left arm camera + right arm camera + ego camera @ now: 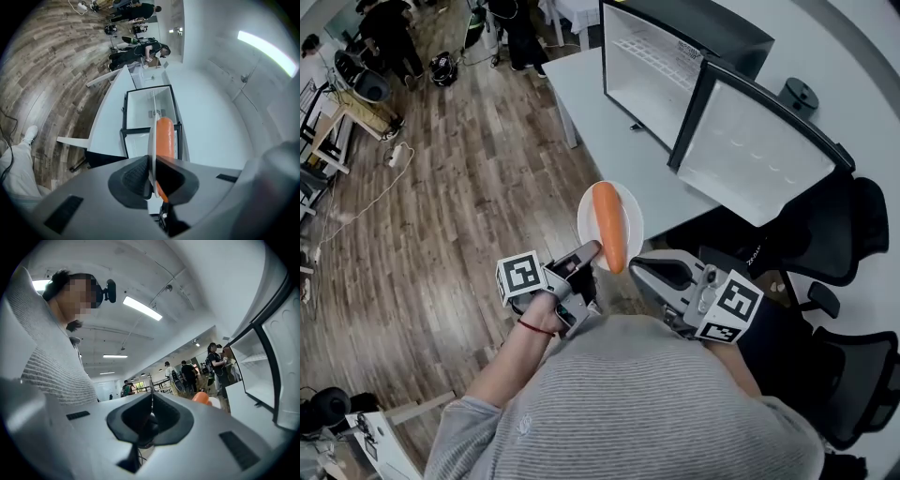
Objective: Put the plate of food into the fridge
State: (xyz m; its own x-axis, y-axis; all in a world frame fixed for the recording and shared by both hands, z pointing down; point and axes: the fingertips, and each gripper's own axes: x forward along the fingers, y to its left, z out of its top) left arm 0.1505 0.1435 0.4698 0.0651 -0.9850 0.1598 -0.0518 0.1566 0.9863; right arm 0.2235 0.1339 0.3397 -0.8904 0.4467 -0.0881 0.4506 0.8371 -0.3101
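Above the wooden floor, short of the table point(591, 103) and its open fridge point(649, 75), the left gripper point(587, 253) clamps the near rim of a stiff, breakable-looking white plate point(587, 220) bearing a carrot point(609, 225). The right gripper point(649, 270) is closed, empty. The carrot looks free to roll, so the plate should likely ride level.

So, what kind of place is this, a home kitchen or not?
Probably a shared workroom or lab, not a home: black office chairs, a wood floor, and a small fridge standing open on a white table.
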